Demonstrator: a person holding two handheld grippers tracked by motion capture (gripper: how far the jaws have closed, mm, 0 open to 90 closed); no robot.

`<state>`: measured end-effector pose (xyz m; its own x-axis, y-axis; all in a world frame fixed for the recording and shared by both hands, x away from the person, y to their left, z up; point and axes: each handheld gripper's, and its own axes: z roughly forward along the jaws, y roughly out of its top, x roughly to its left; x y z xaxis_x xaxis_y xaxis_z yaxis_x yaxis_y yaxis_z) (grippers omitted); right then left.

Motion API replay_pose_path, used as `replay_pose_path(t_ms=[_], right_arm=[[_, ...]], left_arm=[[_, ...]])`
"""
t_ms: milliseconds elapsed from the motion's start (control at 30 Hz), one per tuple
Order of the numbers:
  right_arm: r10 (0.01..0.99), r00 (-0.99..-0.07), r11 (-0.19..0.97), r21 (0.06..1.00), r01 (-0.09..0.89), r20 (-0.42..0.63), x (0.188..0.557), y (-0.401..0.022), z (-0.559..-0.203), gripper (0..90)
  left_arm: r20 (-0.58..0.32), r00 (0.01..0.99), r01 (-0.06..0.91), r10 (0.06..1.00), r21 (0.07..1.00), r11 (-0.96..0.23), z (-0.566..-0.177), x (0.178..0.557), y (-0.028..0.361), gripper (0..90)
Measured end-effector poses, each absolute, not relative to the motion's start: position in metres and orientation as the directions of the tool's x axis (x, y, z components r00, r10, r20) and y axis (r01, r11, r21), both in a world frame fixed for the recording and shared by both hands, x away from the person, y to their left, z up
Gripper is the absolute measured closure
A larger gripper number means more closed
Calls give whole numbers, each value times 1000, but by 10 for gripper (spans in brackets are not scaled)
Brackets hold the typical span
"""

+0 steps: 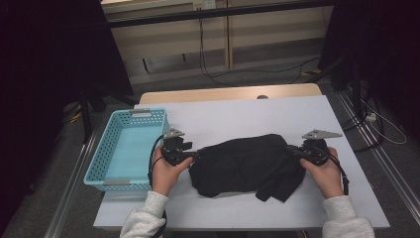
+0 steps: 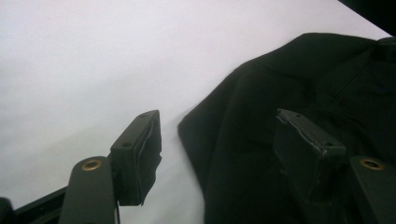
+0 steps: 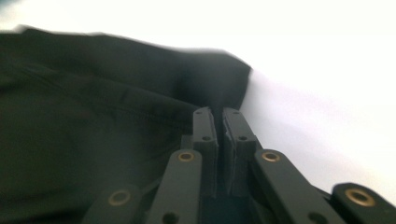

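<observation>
No lettering, label, brand, number or sign can be read on anything here.

Along our right gripper [image 3: 219, 116] we see the two black jaws drawn together, pads almost meeting, with the edge of the black cloth [image 3: 93, 112] pinched between their tips. The cloth spreads in soft folds to the left and ahead of the jaws. To the right lies the bare white table surface [image 3: 327, 84], bright and blurred.
</observation>
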<state>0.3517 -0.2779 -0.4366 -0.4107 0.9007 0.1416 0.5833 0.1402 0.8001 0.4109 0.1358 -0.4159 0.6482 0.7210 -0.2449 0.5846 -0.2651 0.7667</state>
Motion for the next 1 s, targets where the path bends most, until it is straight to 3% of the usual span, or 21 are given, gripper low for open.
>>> replay_pose_path(t_ms=[167,433,567,1000], right_arm=[[834,-529,168,841,514,157,347,-246,-428,855],[628,-765,345,830,438,142,331,-162,-439,857],[569,-811,396,819,415,136,325,-140,-446,855],[559,-823,421,821,385,99,320,-122,-453,851]], left_arm=[[-246,655,583,714,765,-272,-417,410,132,328],[-252,663,580,704,769,-270,-415,408,131,331],[-257,676,579,691,766,-281,-415,406,127,329],[-313,710,596,630,744,-302,-417,394,98,289]])
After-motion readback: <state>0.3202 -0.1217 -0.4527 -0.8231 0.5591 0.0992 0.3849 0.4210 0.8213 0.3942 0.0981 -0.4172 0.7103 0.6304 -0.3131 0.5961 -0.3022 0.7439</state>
